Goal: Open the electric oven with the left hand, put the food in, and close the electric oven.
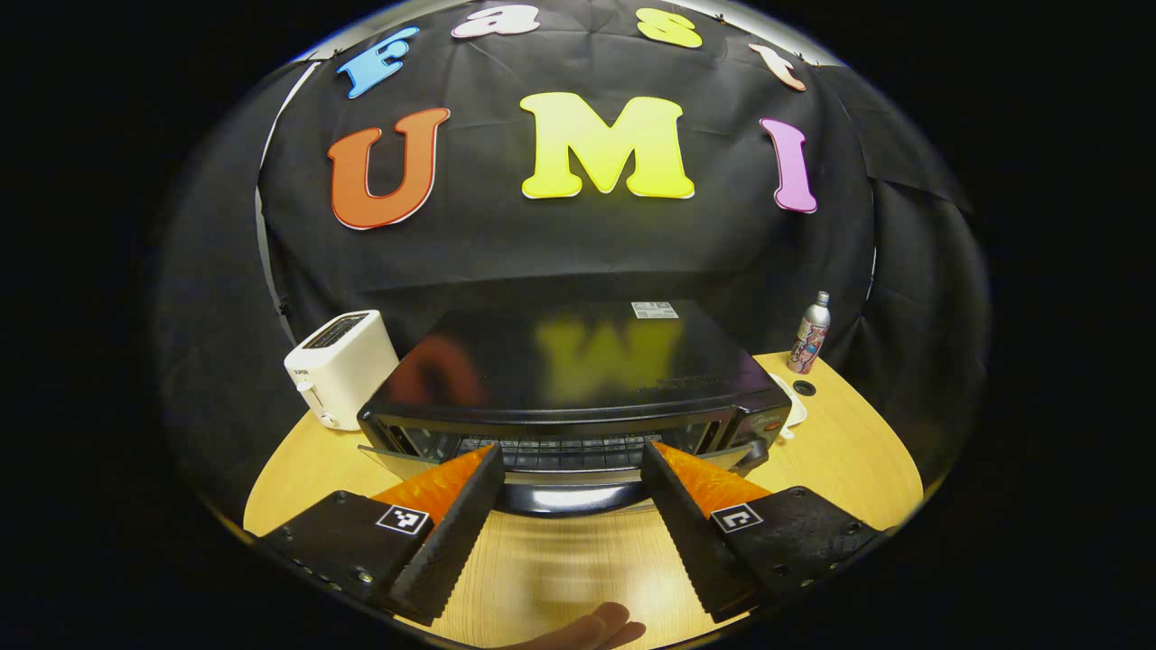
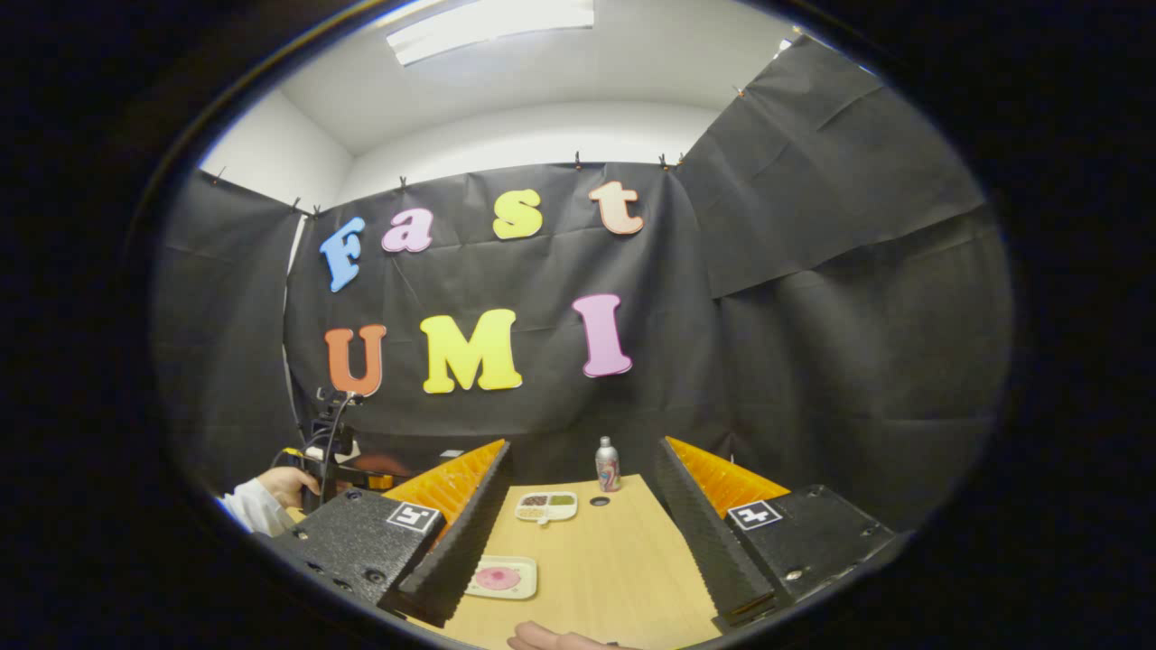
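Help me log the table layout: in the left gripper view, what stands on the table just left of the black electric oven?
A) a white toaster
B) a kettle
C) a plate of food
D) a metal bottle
A: the white toaster stands at the left side of the electric oven, while the bottle stands off to its right.

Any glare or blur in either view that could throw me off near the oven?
Left gripper view: the oven top mirrors the wall glossily, and the table near the camera smears. Right gripper view: a ceiling light blows out white; the table stays evenly lit.
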Motion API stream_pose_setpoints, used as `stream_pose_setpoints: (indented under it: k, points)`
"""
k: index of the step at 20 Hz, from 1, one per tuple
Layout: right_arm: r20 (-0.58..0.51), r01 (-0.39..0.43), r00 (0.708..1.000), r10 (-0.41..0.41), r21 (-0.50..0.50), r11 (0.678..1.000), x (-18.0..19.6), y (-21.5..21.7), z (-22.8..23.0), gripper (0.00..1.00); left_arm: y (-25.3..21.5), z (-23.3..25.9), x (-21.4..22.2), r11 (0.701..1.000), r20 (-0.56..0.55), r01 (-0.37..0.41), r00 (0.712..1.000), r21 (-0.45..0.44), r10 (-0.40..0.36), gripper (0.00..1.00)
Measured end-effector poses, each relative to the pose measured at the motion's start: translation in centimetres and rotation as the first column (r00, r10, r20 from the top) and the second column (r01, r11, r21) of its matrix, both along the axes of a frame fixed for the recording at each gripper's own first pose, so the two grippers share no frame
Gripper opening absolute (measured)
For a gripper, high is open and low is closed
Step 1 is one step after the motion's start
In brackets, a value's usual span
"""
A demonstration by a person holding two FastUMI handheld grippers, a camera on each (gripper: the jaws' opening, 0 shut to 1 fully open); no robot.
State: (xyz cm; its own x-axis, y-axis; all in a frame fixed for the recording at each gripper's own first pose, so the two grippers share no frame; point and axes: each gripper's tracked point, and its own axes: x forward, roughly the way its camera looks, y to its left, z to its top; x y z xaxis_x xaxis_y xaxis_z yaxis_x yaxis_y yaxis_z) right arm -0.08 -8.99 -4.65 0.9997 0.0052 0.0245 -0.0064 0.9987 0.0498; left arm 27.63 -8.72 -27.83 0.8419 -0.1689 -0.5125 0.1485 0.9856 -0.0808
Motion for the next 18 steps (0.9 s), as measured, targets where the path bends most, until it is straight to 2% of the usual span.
stream_pose_setpoints:
  k: [2, 4, 13, 18]
  points:
    - [-0.005, -0.017, 1.000, 0.017, 0.007, 1.000, -0.4, 0.6, 0.1, 1.00, 0.1, -0.3, -1.4, 1.000, 0.009, -0.008, 1.000, -0.002, 0.008, 0.97]
    - [-0.012, -0.019, 1.000, 0.019, 0.003, 1.000, -0.5, 0.9, 0.0, 0.96, 0.2, -0.7, -2.5, 1.000, 0.016, -0.013, 1.000, 0.009, 0.013, 0.97]
    - [-0.047, -0.046, 0.998, 0.046, 0.007, 0.999, -1.2, 2.6, -0.6, 0.96, 0.2, -4.5, -8.5, 1.000, -0.008, 0.017, 1.000, -0.005, -0.017, 0.97]
    - [-0.060, -0.065, 0.996, 0.065, -0.005, 0.998, -1.0, 4.1, -1.2, 0.96, 0.0, -8.4, -11.8, 1.000, -0.074, 0.022, 0.997, 0.002, -0.021, 0.97]
